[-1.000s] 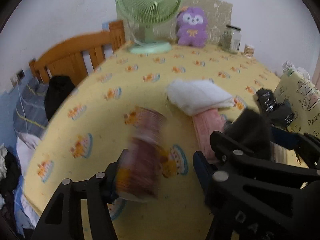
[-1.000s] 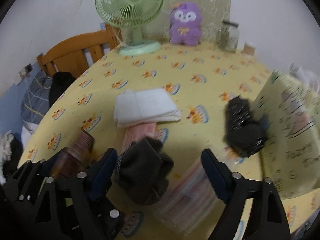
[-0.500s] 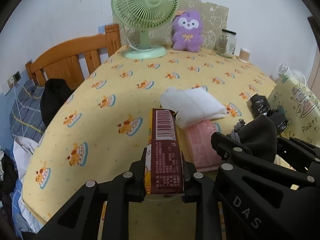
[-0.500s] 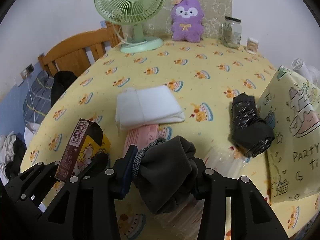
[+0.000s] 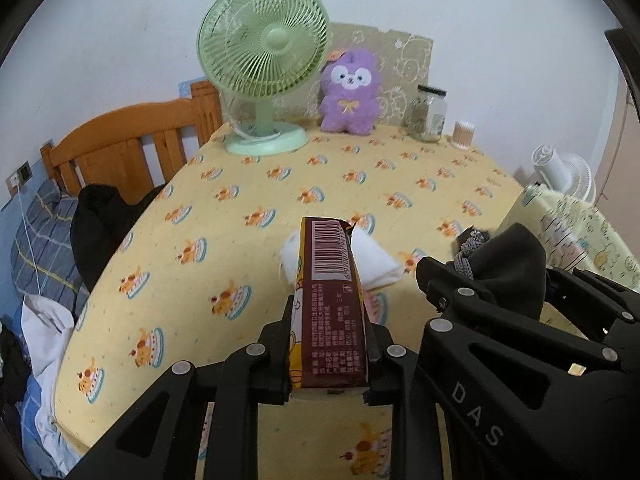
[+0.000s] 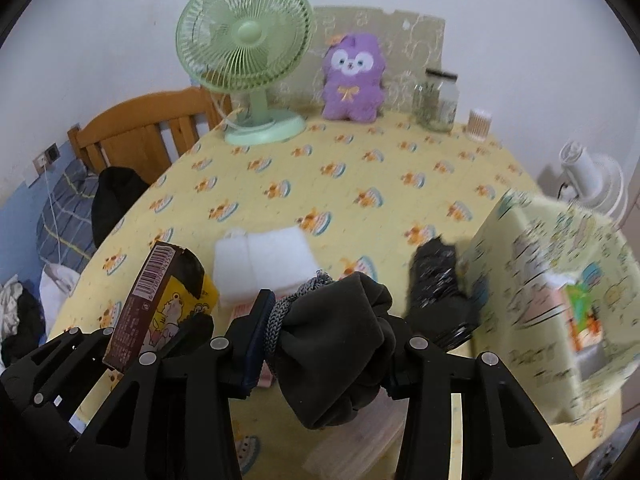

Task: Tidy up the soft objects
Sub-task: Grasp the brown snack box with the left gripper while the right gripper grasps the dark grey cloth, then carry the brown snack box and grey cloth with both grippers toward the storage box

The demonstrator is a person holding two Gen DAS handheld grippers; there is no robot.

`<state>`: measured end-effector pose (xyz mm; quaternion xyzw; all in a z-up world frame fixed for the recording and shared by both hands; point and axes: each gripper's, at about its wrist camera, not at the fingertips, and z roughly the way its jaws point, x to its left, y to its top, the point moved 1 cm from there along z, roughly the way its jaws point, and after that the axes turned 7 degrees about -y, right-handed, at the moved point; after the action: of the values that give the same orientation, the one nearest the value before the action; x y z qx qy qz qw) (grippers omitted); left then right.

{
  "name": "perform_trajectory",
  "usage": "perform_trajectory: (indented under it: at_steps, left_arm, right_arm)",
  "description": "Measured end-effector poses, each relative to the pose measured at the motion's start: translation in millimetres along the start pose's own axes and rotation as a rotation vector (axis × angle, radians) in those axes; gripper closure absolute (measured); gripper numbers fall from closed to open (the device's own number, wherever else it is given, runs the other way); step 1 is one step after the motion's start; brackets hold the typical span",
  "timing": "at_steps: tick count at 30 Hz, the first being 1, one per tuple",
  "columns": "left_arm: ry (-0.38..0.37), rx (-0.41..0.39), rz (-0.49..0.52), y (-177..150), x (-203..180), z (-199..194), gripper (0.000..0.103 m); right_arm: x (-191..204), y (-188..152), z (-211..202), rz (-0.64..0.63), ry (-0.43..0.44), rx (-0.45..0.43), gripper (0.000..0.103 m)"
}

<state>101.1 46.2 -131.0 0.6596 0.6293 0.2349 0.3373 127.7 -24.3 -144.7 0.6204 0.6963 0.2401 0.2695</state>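
Note:
My left gripper (image 5: 329, 320) is shut on a brown and yellow snack packet (image 5: 332, 304) and holds it above the table; the packet also shows in the right wrist view (image 6: 156, 304). My right gripper (image 6: 332, 336) is shut on a dark grey bundled cloth (image 6: 340, 344), also held above the table, seen in the left wrist view (image 5: 508, 268) too. A folded white towel (image 6: 262, 258) lies on a pink cloth (image 6: 240, 314) on the yellow tablecloth (image 6: 360, 176). A purple plush toy (image 6: 352, 80) sits at the far edge.
A green fan (image 6: 248, 64), a glass jar (image 6: 438, 100) and a small cup (image 6: 479, 124) stand at the back. A yellow printed bag (image 6: 552, 280) stands at the right beside a black folded umbrella (image 6: 438, 288). A wooden bed frame (image 5: 120, 144) is at the left.
Both grippers closed on their objects and lifted them; the left took the snack packet, the right the grey cloth. Both have risen higher above the table since half a second ago.

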Motion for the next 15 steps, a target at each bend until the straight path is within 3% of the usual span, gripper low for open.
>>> perform_trajectory:
  at_steps: [15]
  left_arm:
    - [-0.032,-0.1,0.038,34.8,-26.6,-37.3,0.08]
  right_arm:
    - [-25.6,30.0,-50.6,0.019,-0.014,-0.129,0.054]
